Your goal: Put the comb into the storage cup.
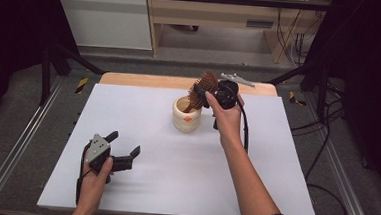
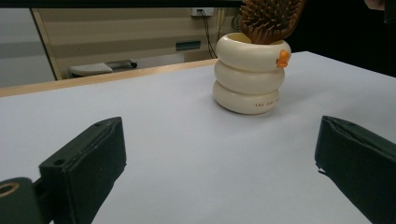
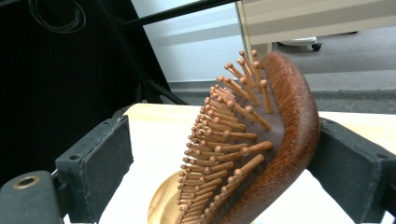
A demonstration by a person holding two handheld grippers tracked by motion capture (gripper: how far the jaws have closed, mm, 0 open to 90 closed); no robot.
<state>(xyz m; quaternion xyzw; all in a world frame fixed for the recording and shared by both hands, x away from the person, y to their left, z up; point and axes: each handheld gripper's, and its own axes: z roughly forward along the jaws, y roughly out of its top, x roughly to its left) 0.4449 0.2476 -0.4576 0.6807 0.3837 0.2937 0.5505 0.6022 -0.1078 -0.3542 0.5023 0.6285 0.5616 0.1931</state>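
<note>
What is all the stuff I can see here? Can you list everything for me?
hairbrush: one, brown wood, head up, handle down in the holder, between the right fingers.
holder: one, cream, ringed, orange spot, mid-table.
table: one, white top, wooden far edge.
cabinet: one, pale wood, on the floor behind.
left gripper: one, black, open, resting low on the table's near left.
right gripper: one, black, open around the hairbrush head; one finger touches its back.
</note>
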